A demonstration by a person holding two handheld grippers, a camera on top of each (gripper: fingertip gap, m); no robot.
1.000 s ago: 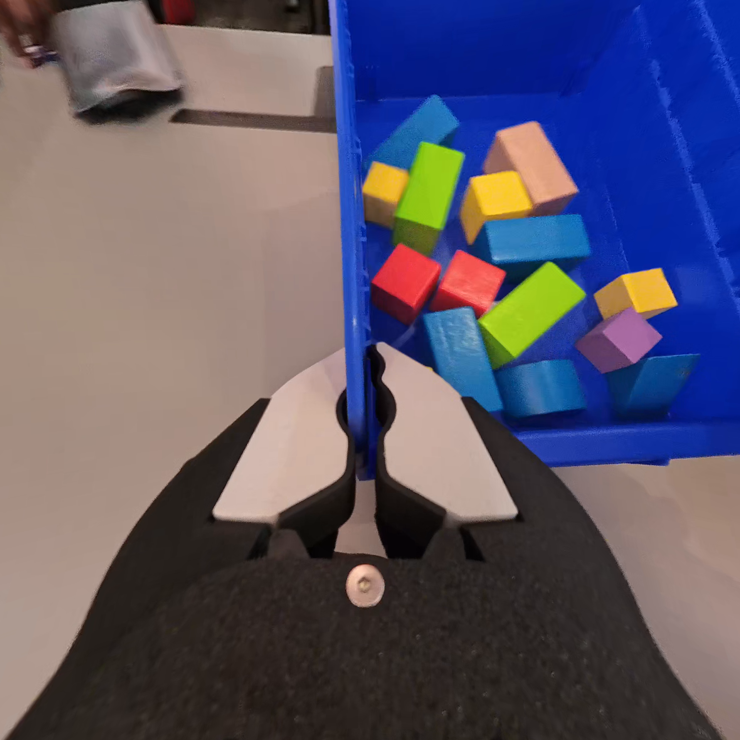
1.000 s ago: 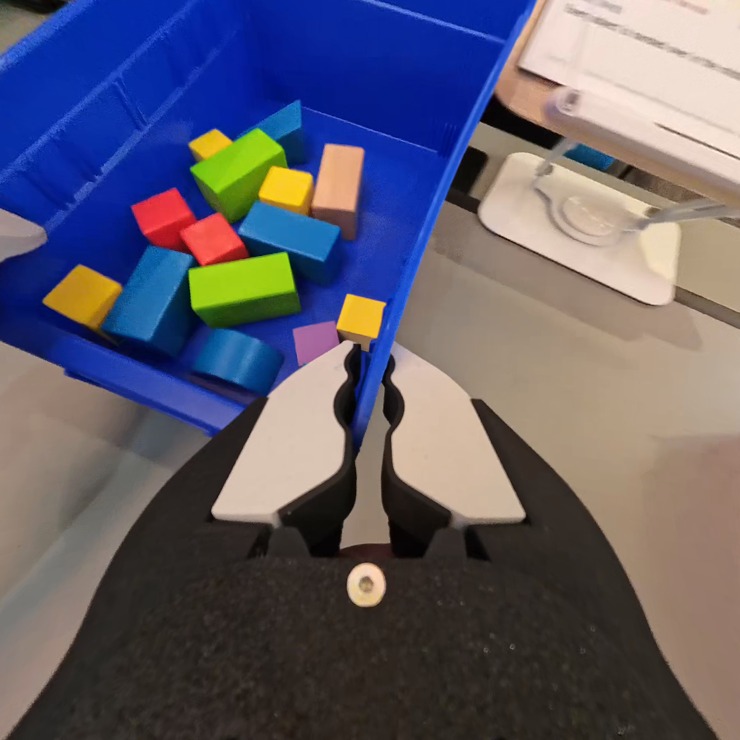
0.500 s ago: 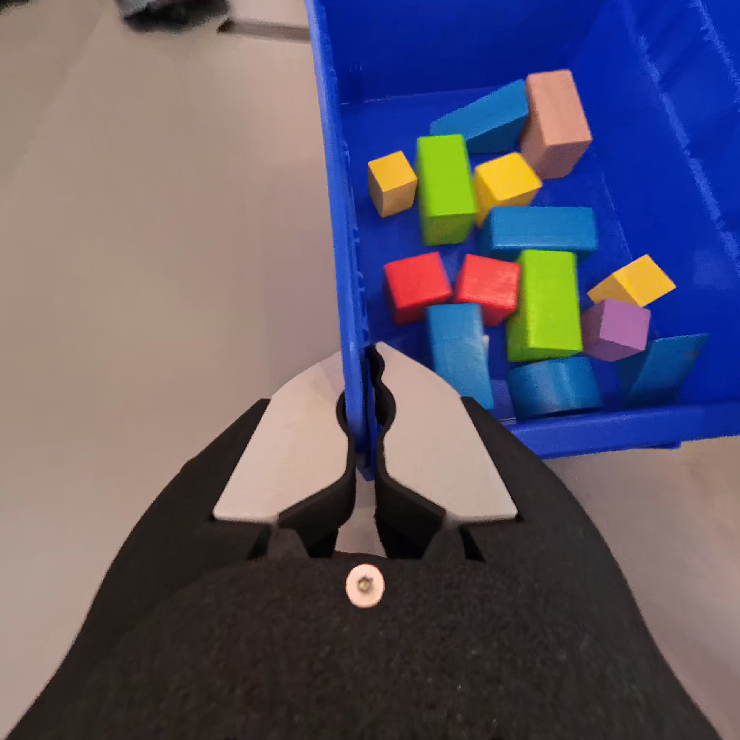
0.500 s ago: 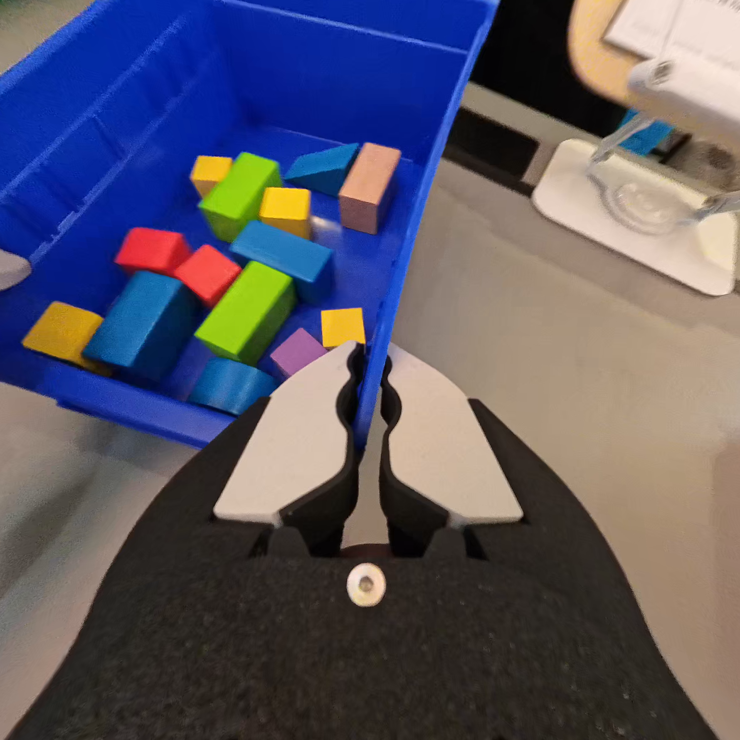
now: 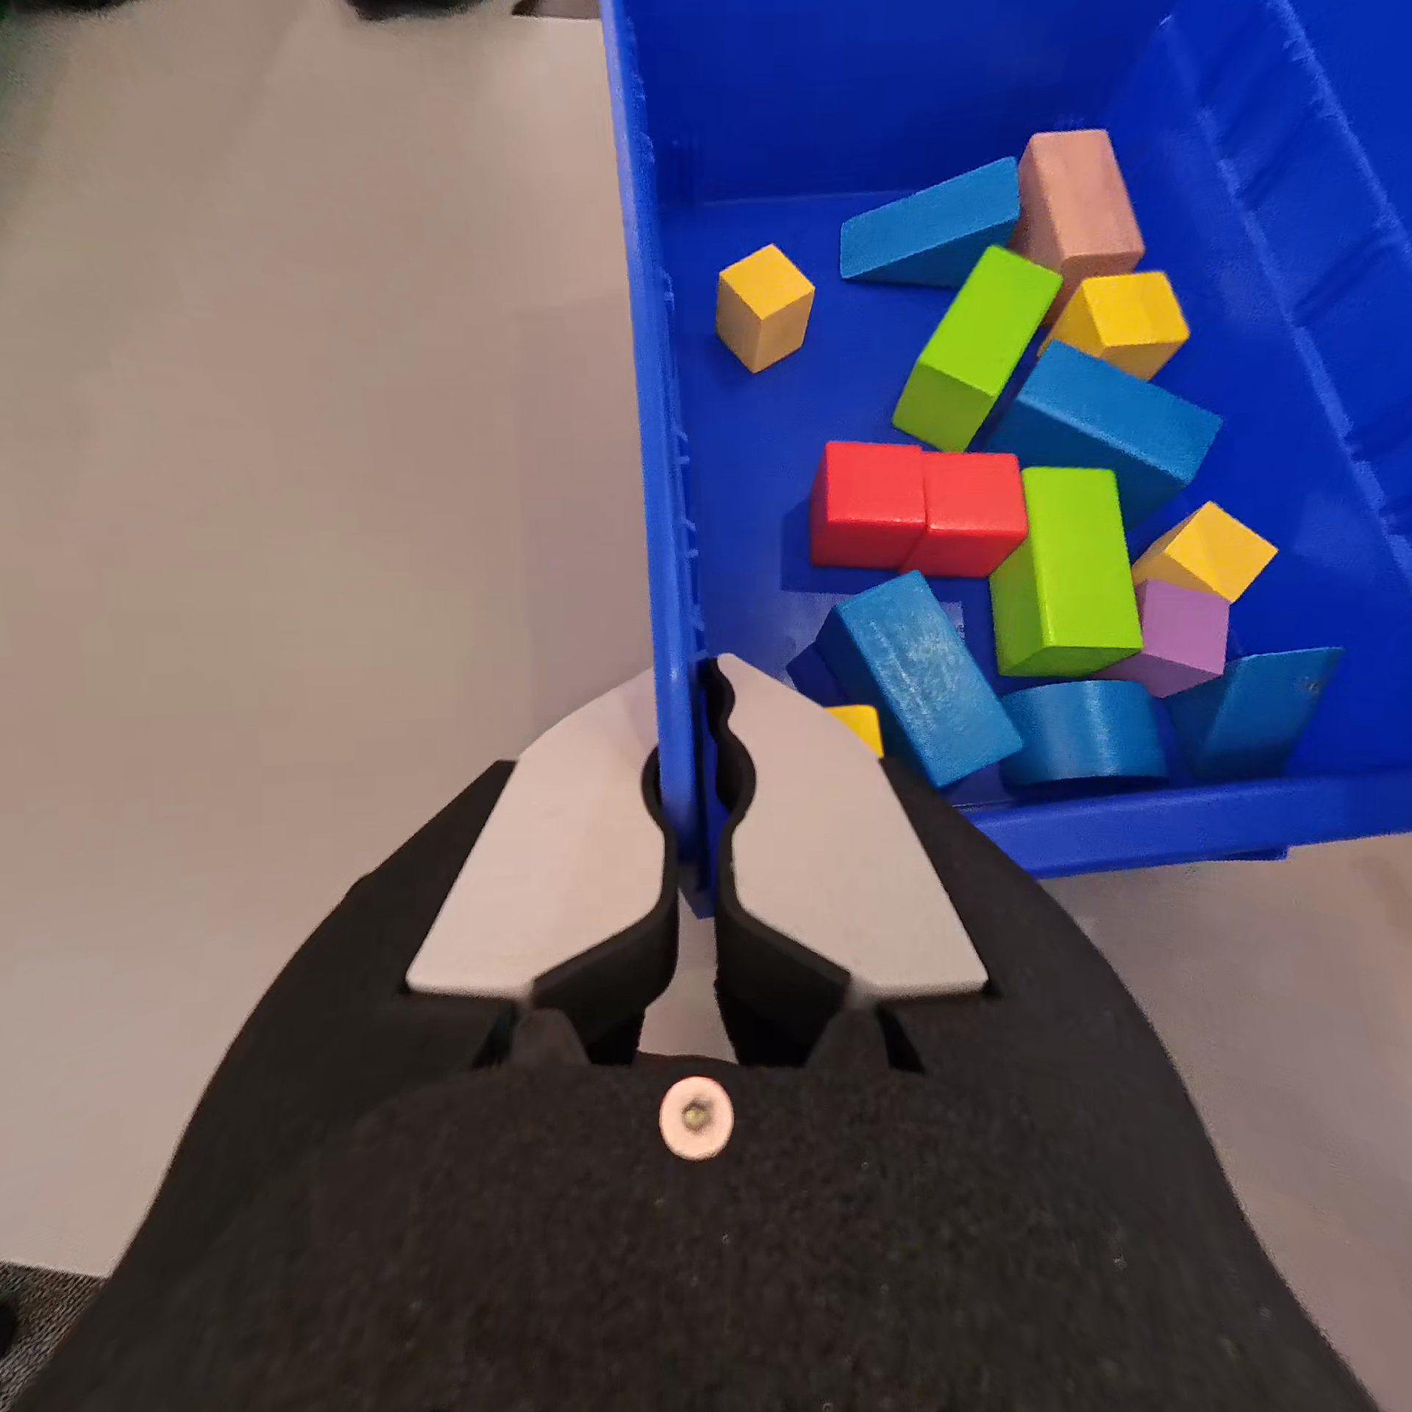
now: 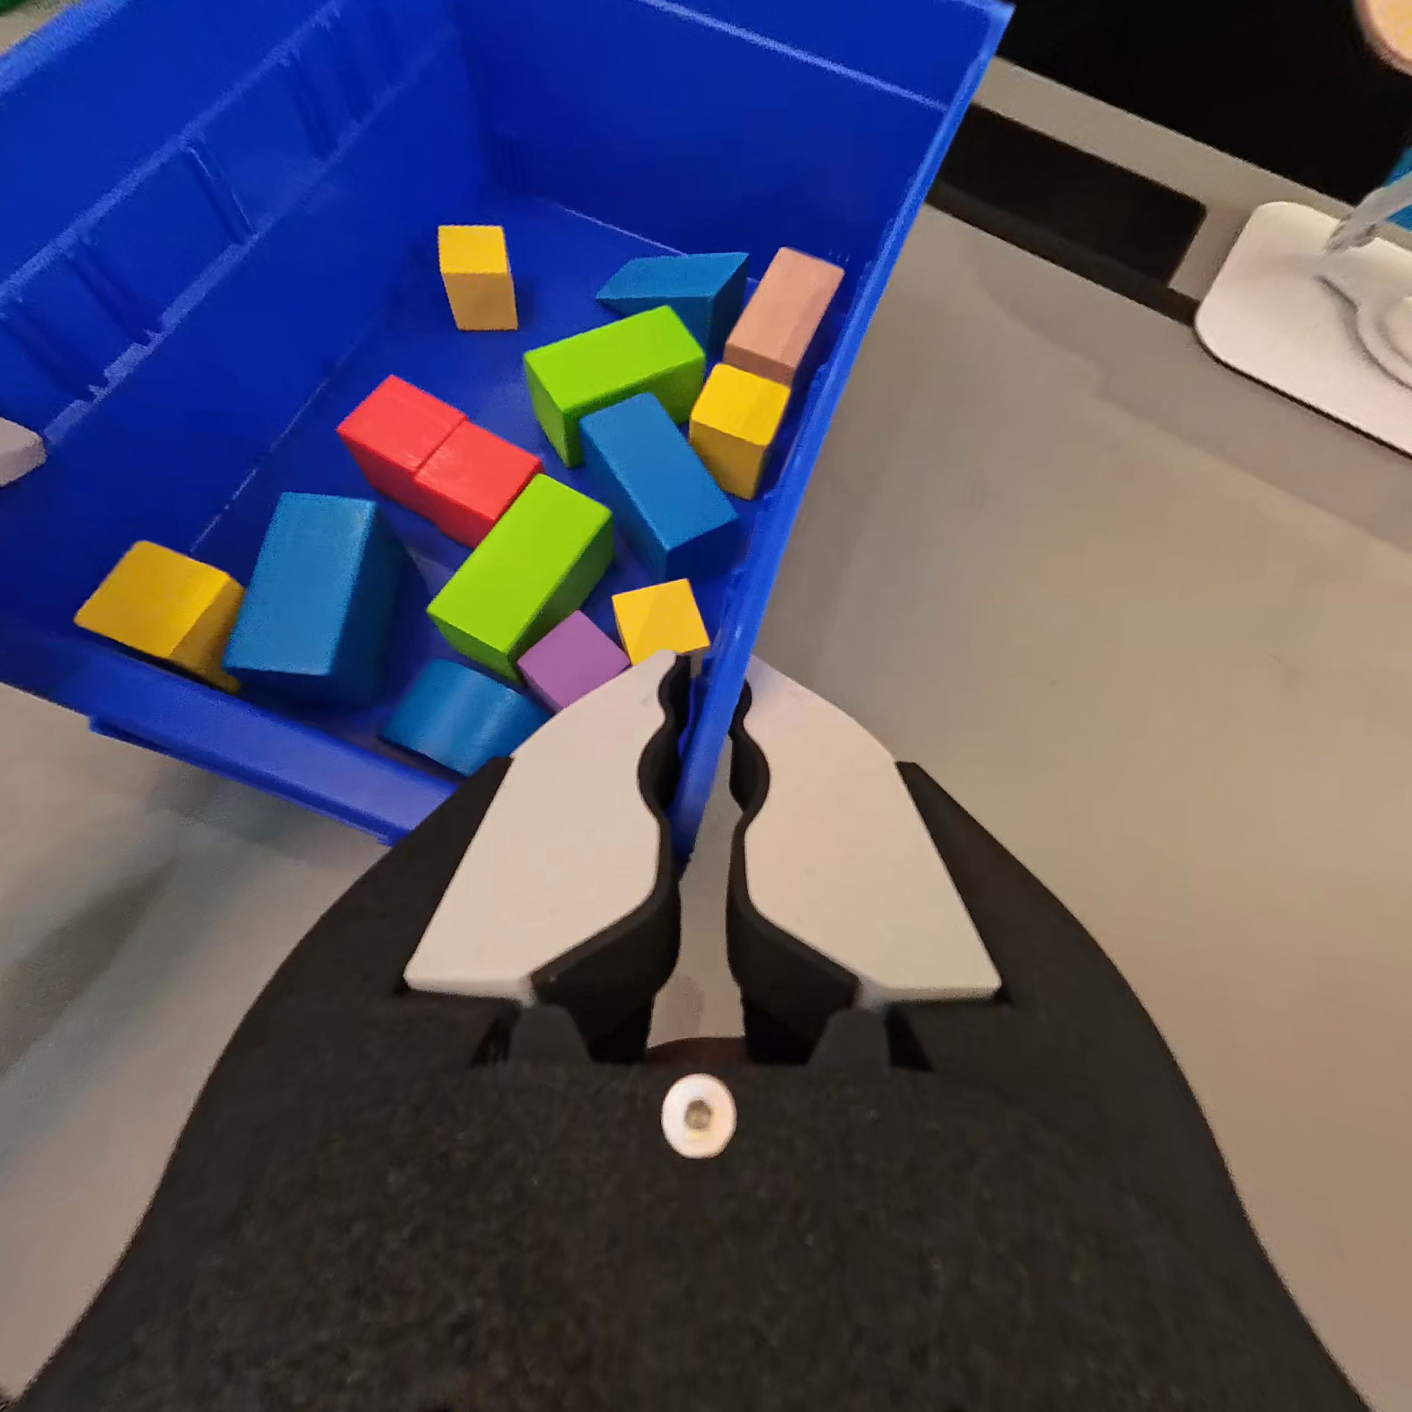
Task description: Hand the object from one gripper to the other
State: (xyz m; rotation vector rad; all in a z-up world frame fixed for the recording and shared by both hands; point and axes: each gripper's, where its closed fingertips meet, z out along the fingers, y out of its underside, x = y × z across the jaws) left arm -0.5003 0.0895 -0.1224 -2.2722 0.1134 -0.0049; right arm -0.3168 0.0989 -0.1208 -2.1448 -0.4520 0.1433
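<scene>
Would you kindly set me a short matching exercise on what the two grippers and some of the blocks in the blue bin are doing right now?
Things:
1. left gripper
2. right gripper
3. two red cubes
4. purple cube

States:
a. side by side, touching
b. clamped on the blue bin's left wall
c. beside a green block, near the front right corner
d. clamped on the bin's right wall

Pairs: 1-b, 2-d, 3-a, 4-c

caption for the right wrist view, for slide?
Right gripper clamped on the side wall of a blue plastic bin holding loose coloured wooden blocks.
</scene>
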